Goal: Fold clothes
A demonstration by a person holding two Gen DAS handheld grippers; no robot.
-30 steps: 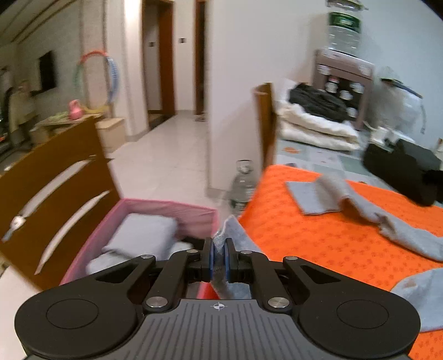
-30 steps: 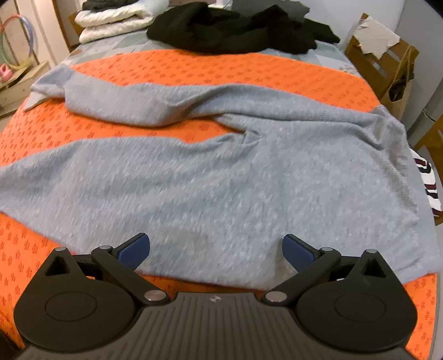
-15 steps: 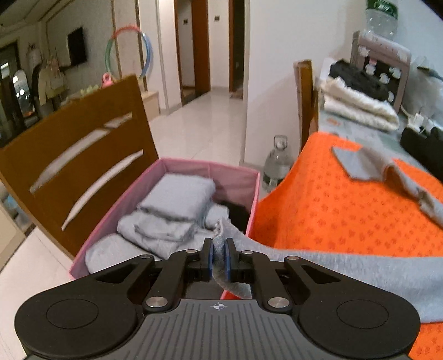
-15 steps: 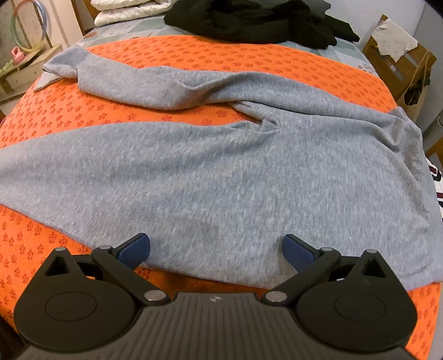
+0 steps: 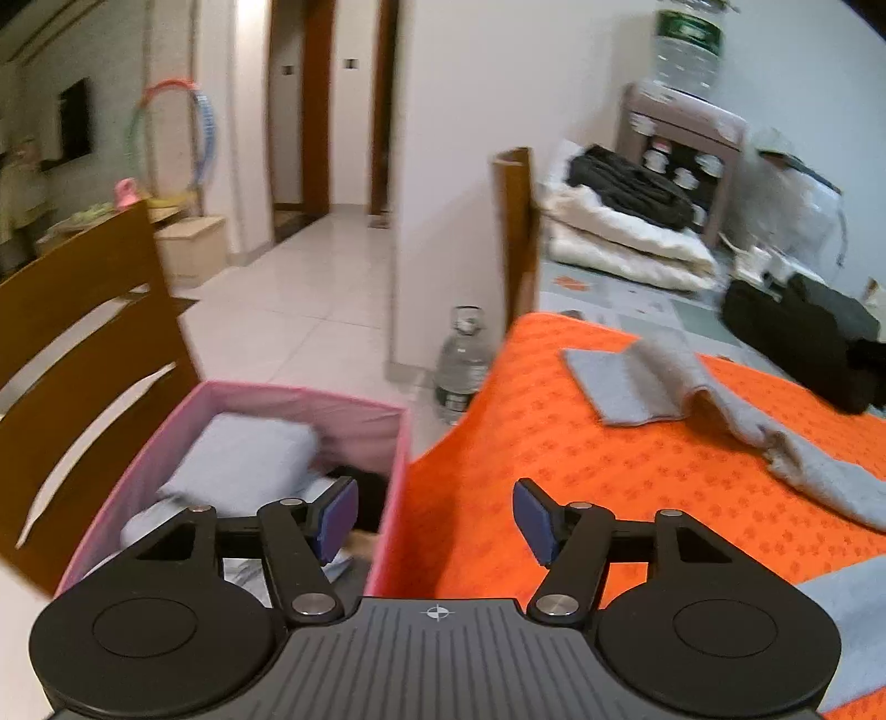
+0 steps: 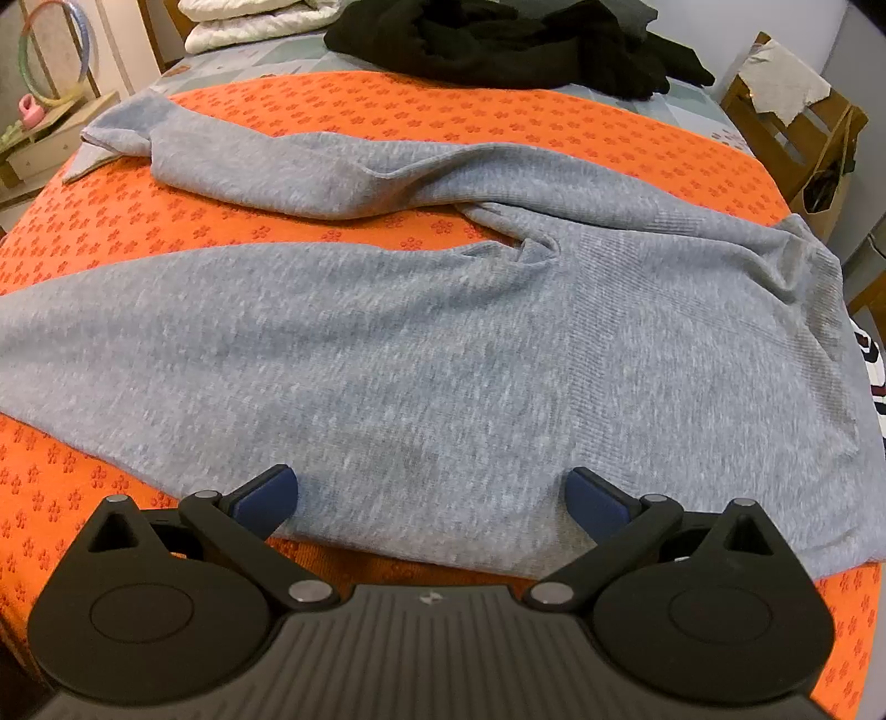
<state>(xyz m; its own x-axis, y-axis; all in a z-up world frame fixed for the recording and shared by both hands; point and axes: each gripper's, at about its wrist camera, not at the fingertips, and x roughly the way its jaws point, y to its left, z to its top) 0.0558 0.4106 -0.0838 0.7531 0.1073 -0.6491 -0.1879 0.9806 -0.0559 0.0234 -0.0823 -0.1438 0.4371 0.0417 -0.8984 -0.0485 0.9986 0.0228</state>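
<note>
An orange blanket with a small flower print point(image 6: 343, 111) covers the bed, and a pale patterned sheet point(image 5: 626, 288) shows beyond its far edge. Past the bed's wooden end post point(image 5: 512, 232), a white tiled floor point(image 5: 310, 299) runs to a hallway with dark wooden door frames.

Spread flat across the blanket lies a large grey knit pair of trousers point(image 6: 443, 343), one leg point(image 6: 310, 171) stretched along the far side with its cuff near the blanket's edge, the other running off to the left. Behind it sit a heap of black clothes point(image 6: 509, 39) and folded white quilts point(image 5: 626, 238). Beside the bed stands an open pink fabric box point(image 5: 310, 404) holding folded grey clothes point(image 5: 249, 454); a brown slatted wooden chair back point(image 5: 83, 354) is just left of it, and a clear plastic water bottle point(image 5: 462, 365) stands on the floor between box and post. A coloured hoop point(image 5: 171, 138) leans at the far wall.

The left tool point(image 5: 434, 518) tilts down over the seam between box and bed edge, its jaws opening with nothing between them. The right tool point(image 6: 432, 495) points steeply down over the near hem of the trousers, jaws wide, gripping nothing.
</note>
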